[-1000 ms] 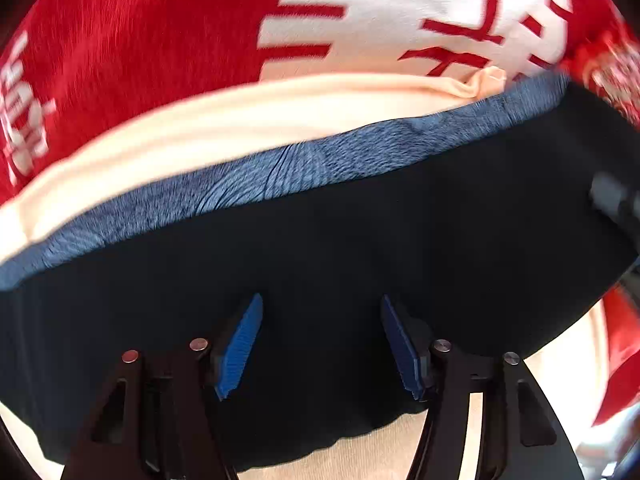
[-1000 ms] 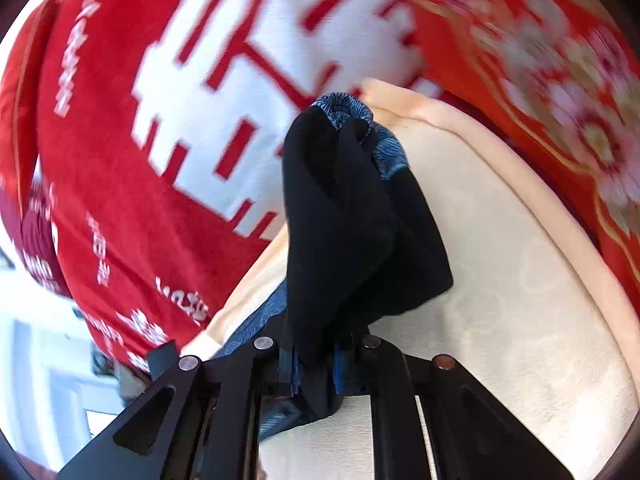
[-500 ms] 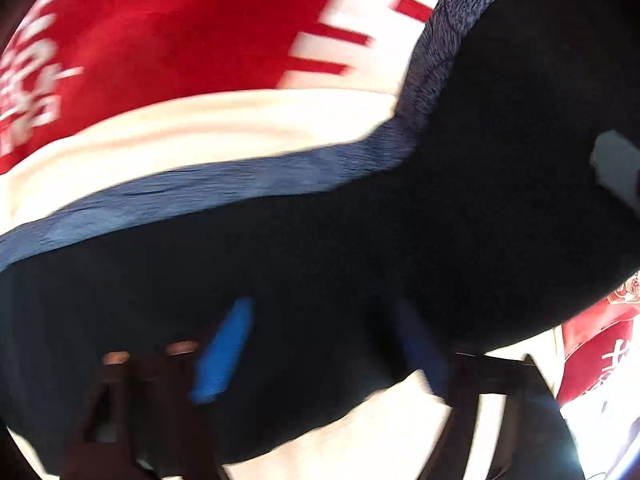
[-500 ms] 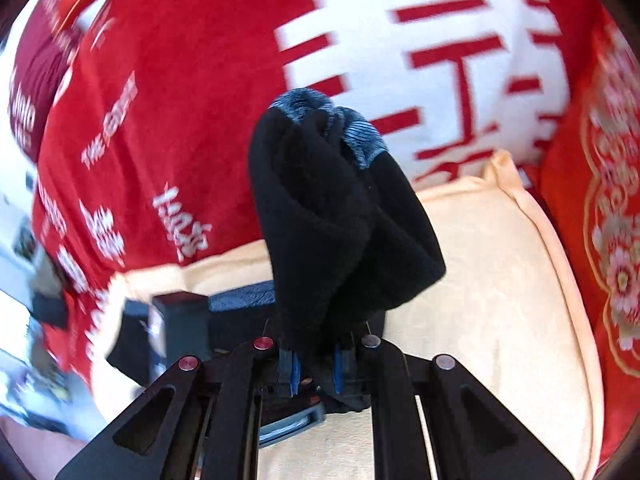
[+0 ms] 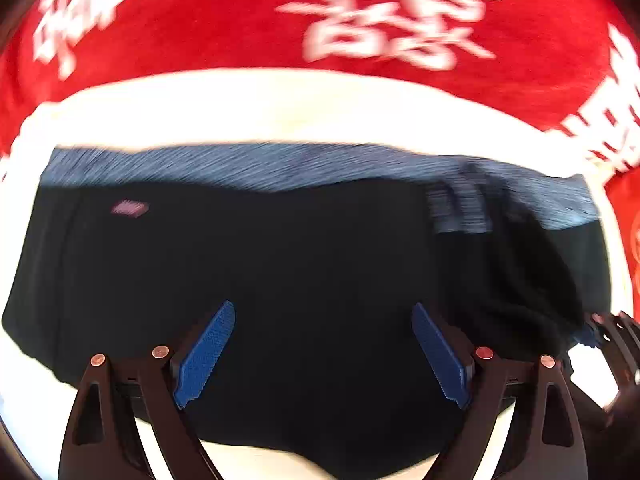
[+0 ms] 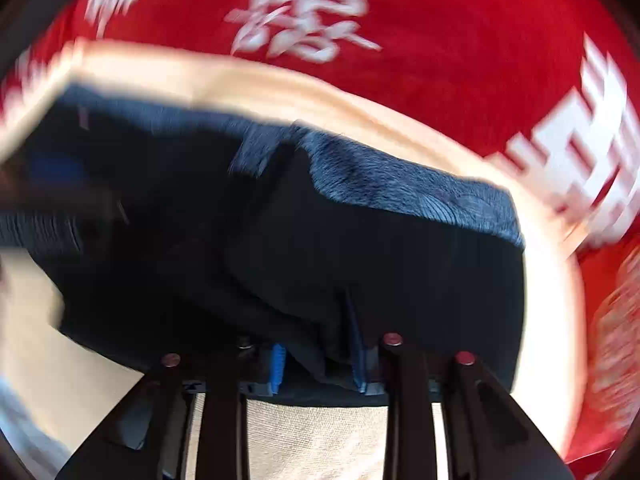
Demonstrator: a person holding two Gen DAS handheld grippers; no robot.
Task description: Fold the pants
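Observation:
Black pants [image 5: 320, 248] with a blue-grey patterned waistband [image 5: 256, 168] lie flat across a cream cushion [image 5: 240, 112]. My left gripper [image 5: 323, 312] hovers just over the black cloth, jaws wide open with nothing pinched between the blue pads. At the pants' right end a folded-over layer [image 6: 320, 240] lies on top. My right gripper [image 6: 316, 344] sits at its near edge, jaws opening, with a fold of black cloth loose between the pads. The right gripper [image 5: 600, 332] also shows at the right edge of the left wrist view.
A red blanket [image 5: 224, 28] with white characters surrounds the cream cushion [image 6: 320, 432] on the far side and to the right. A red patterned fabric [image 6: 616, 320] lies at the far right. Bare cushion shows in front of the pants.
The right gripper swung the bunched pants end over and down onto the flat part, and its jaws have parted. The left gripper opened wider and slid sideways along the pants.

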